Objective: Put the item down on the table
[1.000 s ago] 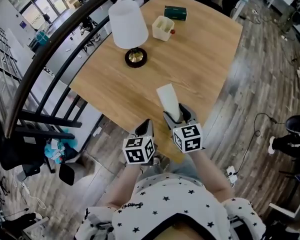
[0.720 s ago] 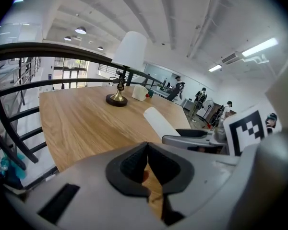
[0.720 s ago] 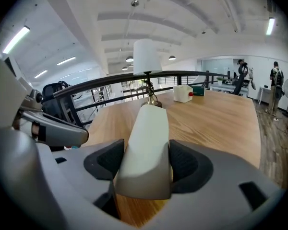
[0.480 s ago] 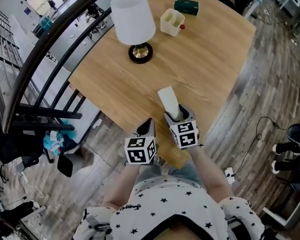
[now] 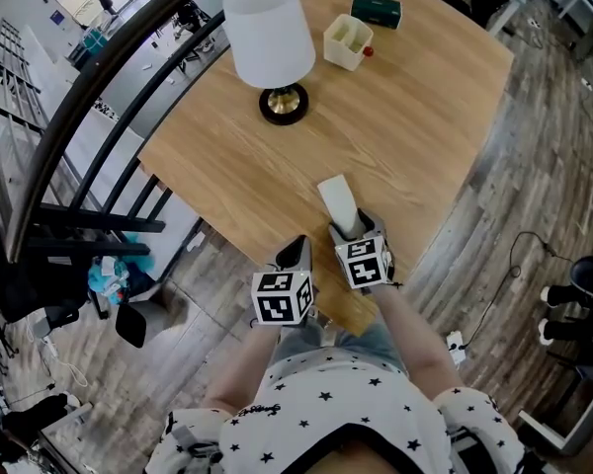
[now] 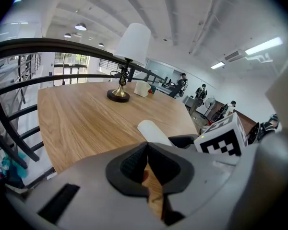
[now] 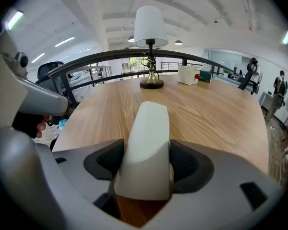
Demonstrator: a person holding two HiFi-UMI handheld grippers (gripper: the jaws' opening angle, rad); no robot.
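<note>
A white, flat, tapered item (image 5: 337, 203) (image 7: 146, 147) (image 6: 152, 131) sticks out from my right gripper (image 5: 350, 234) (image 7: 145, 169), whose jaws are shut on its near end. It is held over the near edge of the wooden table (image 5: 395, 136); whether it touches the wood cannot be told. My left gripper (image 5: 296, 256) (image 6: 147, 163) hangs just left of it, at the table's near edge, with its jaws pressed together and nothing between them.
A lamp with a white shade (image 5: 270, 42) and brass base stands at the table's far left. A white container (image 5: 347, 42) and a dark green box (image 5: 376, 10) sit at the far side. A black railing (image 5: 89, 97) runs along the left edge.
Both grippers and the white item keep their places over the near table edge. Only the head view has shifted a little.
</note>
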